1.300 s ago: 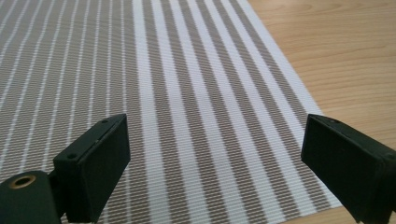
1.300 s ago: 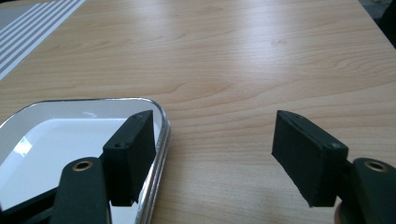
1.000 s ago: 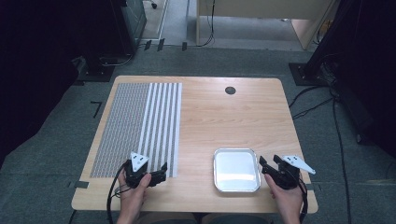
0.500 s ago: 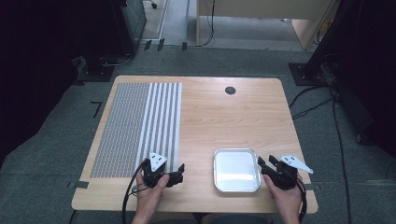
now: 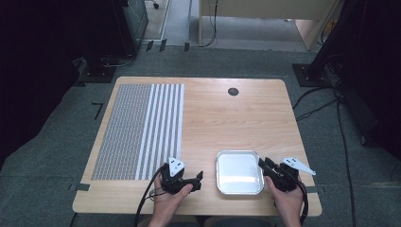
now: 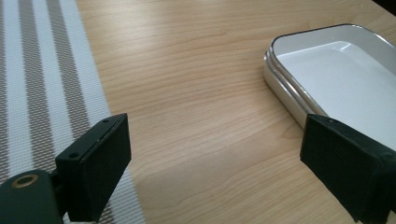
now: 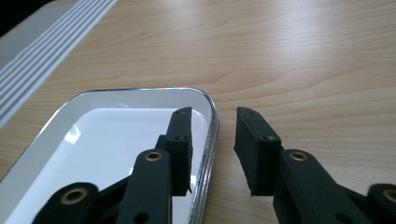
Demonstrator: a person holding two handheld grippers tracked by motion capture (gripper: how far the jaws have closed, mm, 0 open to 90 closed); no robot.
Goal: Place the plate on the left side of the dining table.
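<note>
A shallow white metal tray (image 5: 239, 172) lies near the front edge of the wooden table (image 5: 236, 118). My right gripper (image 5: 263, 166) is at the tray's right side. In the right gripper view the right gripper (image 7: 214, 116) straddles the rim of the tray (image 7: 93, 140), one jaw inside and one outside. Its jaws have just been closing, and a gap still shows on both sides of the rim. My left gripper (image 5: 199, 180) sits left of the tray, pointing at it. The left gripper (image 6: 215, 140) is wide open with bare wood between its jaws, its right jaw near the tray (image 6: 336, 70).
A grey and white striped placemat (image 5: 137, 127) covers the table's left part, and its edge (image 6: 32, 84) lies just beside the left gripper. A dark round cable hole (image 5: 233, 91) is at the back. Cables trail from both grippers over the front edge.
The left gripper has slid to the right along the front of the table, off the placemat toward the tray. The right gripper stayed put and its jaws drew closer together around the tray's rim.
</note>
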